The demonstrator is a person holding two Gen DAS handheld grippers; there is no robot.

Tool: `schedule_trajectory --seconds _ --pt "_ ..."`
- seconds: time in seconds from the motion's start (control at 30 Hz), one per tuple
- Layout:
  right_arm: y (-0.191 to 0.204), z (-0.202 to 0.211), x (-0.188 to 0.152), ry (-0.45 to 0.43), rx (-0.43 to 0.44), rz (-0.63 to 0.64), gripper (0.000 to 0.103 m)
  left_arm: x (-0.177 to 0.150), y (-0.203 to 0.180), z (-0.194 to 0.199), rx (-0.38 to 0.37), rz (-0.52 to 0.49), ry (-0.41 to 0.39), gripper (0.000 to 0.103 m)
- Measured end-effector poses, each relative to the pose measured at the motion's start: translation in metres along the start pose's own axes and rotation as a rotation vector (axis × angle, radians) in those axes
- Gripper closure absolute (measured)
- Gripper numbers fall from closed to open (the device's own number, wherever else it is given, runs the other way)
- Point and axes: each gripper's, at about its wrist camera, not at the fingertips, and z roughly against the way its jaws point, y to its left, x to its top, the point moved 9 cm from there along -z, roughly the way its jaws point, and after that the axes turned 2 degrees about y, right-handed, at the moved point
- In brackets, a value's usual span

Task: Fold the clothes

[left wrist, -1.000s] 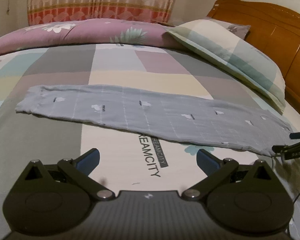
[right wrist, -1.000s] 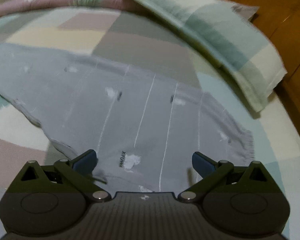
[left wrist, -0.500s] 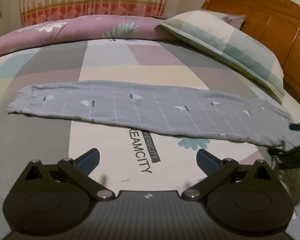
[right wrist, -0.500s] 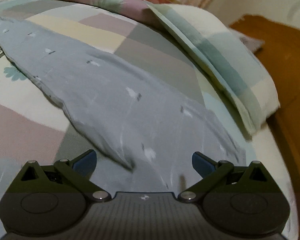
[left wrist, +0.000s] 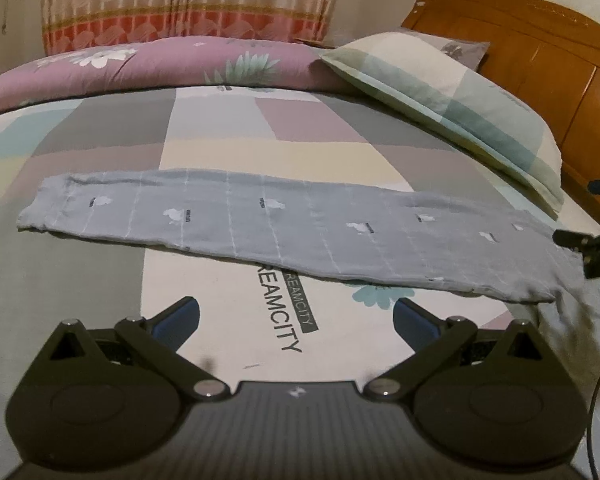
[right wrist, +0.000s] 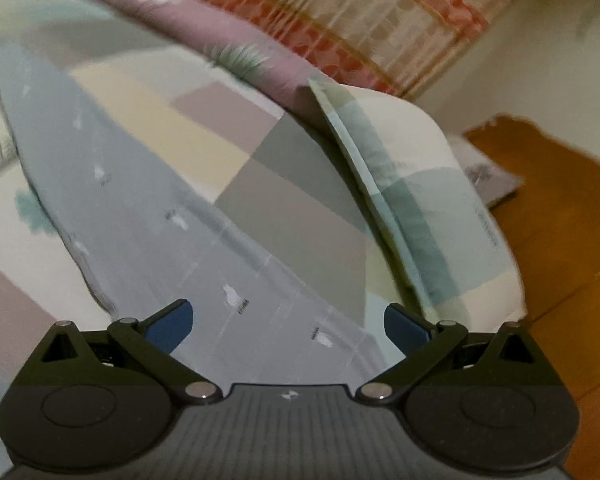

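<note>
Grey cotton garment (left wrist: 284, 236), folded into a long narrow strip, lies flat across the patchwork bedsheet (left wrist: 220, 132), below the checked pillow (left wrist: 452, 92). Left gripper (left wrist: 296, 314) and right gripper (right wrist: 288, 322) both hover spread apart, holding nothing.

bare bedspread (left wrist: 100, 300) before garment (left wrist: 284, 236), pillow (left wrist: 452, 96) crowding right end

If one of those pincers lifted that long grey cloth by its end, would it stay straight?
Probably not. The grey cloth lies thin and flat, following the bedspread, so it would likely droop. It looks light. Pushed, it would probably bunch up rather than slide whole.
</note>
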Motion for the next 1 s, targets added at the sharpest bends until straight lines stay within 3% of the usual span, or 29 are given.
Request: schedule_trajectory --seconds 0.2,0.3,0.37,0.47,0.6,0.7,0.8,0.87,0.93,1.0 --pt "0.012 -0.021 -0.039 0.116 0.001 -0.020 0.000 0.000 -0.002 -0.002 0.002 -0.009 0.005 0.001" --pt "0.029 -0.048 -0.064 0.220 0.003 -0.018 0.000 -0.002 0.000 -0.005 0.010 -0.004 0.016 0.001" --pt "0.039 -0.048 -0.068 0.216 0.035 -0.049 0.000 -0.002 0.000 -0.007 0.011 -0.006 0.019 0.001" --pt "0.053 -0.025 -0.058 0.133 0.201 -0.043 0.000 -0.003 0.000 -0.009 0.013 -0.008 0.022 0.001" --pt "0.031 -0.011 -0.064 0.109 0.125 -0.099 0.000 -0.003 -0.003 -0.010 0.014 -0.014 0.026 0.001" --pt "0.035 -0.001 -0.074 0.093 0.272 -0.211 0.000 -0.004 -0.007 -0.011 0.009 -0.024 0.030 0.001" --pt "0.052 -0.006 -0.085 0.143 0.406 -0.299 0.000 -0.006 -0.013 -0.014 -0.001 -0.038 0.039 0.001" --pt "0.068 -0.003 -0.091 0.198 0.562 -0.373 0.000 -0.008 -0.018 -0.017 -0.006 -0.052 0.047 0.001" --pt "0.066 0.012 -0.089 0.157 0.603 -0.384 0.000 -0.009 -0.022 -0.019 -0.010 -0.061 0.050 0.001" --pt "0.053 0.019 -0.084 0.092 0.525 -0.361 0.000 -0.010 -0.025 -0.020 -0.015 -0.067 0.055 0.001"
